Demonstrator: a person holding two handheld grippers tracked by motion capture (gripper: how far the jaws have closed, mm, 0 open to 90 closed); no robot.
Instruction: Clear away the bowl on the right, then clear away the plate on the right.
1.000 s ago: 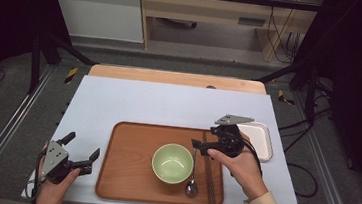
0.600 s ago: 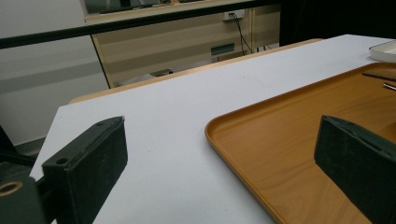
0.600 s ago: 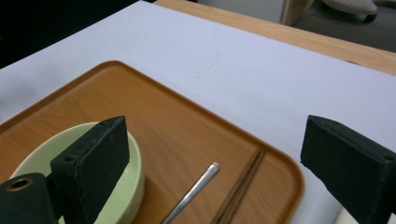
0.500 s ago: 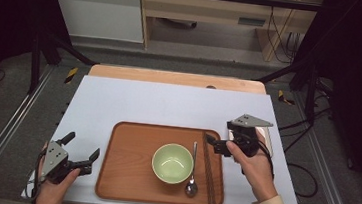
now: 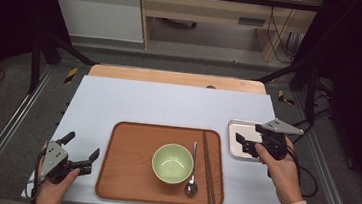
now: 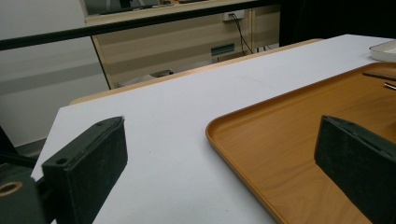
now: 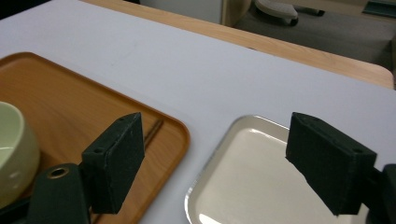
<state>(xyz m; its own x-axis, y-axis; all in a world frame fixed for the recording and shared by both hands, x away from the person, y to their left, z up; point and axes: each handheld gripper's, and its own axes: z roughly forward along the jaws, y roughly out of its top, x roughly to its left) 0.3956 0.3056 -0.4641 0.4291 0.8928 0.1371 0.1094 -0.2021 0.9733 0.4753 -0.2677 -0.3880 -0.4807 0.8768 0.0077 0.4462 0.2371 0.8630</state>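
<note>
A brown wooden tray (image 5: 126, 177) holds a pale green bowl (image 5: 172, 163), a metal spoon (image 5: 192, 171) and dark chopsticks (image 5: 208, 167) side by side to the bowl's right. My right gripper (image 5: 242, 143) hovers over a small empty metal tray (image 5: 236, 130) to the right of the wooden one. It is open; its jaws have just been closing a little, with nothing between them. In the right gripper view the gripper (image 7: 212, 140) frames the metal tray (image 7: 252, 177). My left gripper (image 5: 82, 146) rests open beside the wooden tray's left edge (image 6: 243, 135).
A white mat (image 5: 168, 106) covers the tabletop, with a strip of bare wood (image 5: 176, 78) along the far edge. Black frame bars and cables stand around the table. The bowl (image 7: 11, 149) sits at the left in the right gripper view.
My right gripper has moved right, from over the chopsticks on the wooden tray to above the small metal tray. The left gripper has stayed put.
</note>
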